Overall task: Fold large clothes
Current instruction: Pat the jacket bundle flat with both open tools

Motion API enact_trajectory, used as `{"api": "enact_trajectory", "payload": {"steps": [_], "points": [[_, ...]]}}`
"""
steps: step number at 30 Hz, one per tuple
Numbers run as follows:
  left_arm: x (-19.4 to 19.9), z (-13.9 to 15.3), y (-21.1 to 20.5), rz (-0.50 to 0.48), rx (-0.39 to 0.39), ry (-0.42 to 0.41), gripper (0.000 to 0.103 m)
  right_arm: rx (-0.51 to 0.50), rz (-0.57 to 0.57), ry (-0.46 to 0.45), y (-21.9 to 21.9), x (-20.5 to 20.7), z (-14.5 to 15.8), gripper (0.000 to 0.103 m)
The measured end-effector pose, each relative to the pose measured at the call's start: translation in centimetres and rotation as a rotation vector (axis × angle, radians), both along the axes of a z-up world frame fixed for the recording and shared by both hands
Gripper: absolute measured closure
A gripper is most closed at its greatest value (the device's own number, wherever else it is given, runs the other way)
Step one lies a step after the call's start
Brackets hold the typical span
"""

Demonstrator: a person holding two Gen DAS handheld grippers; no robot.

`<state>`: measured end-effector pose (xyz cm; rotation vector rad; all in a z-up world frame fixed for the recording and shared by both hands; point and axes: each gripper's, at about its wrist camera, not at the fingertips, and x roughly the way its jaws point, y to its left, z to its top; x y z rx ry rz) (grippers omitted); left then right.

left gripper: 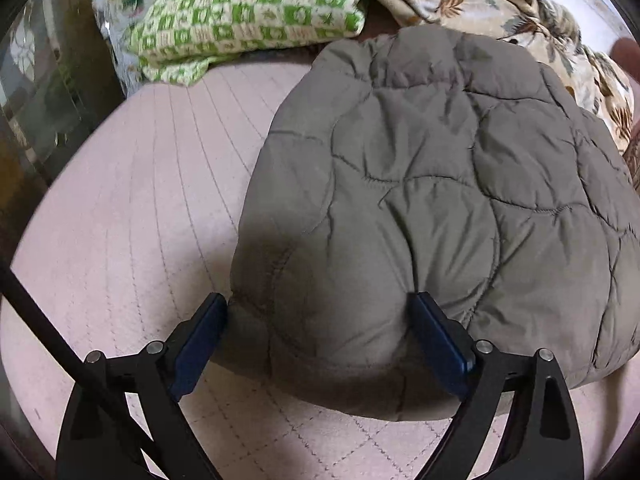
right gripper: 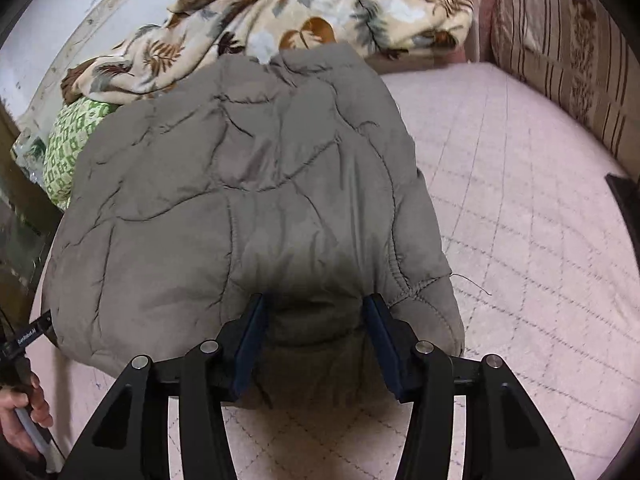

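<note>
A puffy grey-brown quilted jacket (left gripper: 420,160) lies folded into a thick bundle on a pink quilted bed cover (left gripper: 140,200). My left gripper (left gripper: 316,302) stands wide open over the bundle's near left corner. The padded fabric bulges up between its blue pads (left gripper: 200,344), which touch it at the sides. In the right wrist view the same jacket (right gripper: 240,160) fills the middle. My right gripper (right gripper: 314,300) is shut on a bunched fold at the jacket's near edge, close to its right corner, with the fabric squeezed between the pads.
A green-and-cream checked cloth (left gripper: 248,12) and a leaf-print blanket (right gripper: 300,12) lie behind the jacket. A striped cushion (right gripper: 560,60) stands at the far right. Dark glass-fronted furniture (left gripper: 40,100) lines the left. A person's hand (right gripper: 24,412) shows at the lower left.
</note>
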<state>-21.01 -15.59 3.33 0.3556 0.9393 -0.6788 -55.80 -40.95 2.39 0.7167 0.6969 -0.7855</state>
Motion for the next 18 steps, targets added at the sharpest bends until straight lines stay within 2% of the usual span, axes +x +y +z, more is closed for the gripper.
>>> {"api": "enact_trajectory", "payload": {"steps": [3,5,8,11,14,18], "points": [[0.3,0.5,0.5,0.022,-0.042,0.014,0.009,-0.025,-0.01,0.021,0.3,0.2,0.5,0.048],[-0.2,1.5,0.9,0.04,-0.075,-0.015,0.013,-0.093,-0.024,0.036,1.3,0.3,1.9,0.048],[-2.9,4.7,1.3,0.006,-0.162,-0.142,0.015,-0.251,0.0,-0.012,3.9,0.8,5.0,0.048],[-6.3,6.5,0.6,-0.082,-0.215,-0.263,0.015,-0.336,0.099,-0.076,6.2,2.3,6.6,0.047],[-9.9,6.1,-1.7,-0.206,-0.2,-0.303,0.015,-0.317,0.192,-0.082,7.5,4.4,6.0,0.047],[-12.6,4.0,-4.8,-0.296,-0.114,-0.301,0.015,-0.293,0.237,-0.055,8.3,6.5,5.0,0.047]]}}
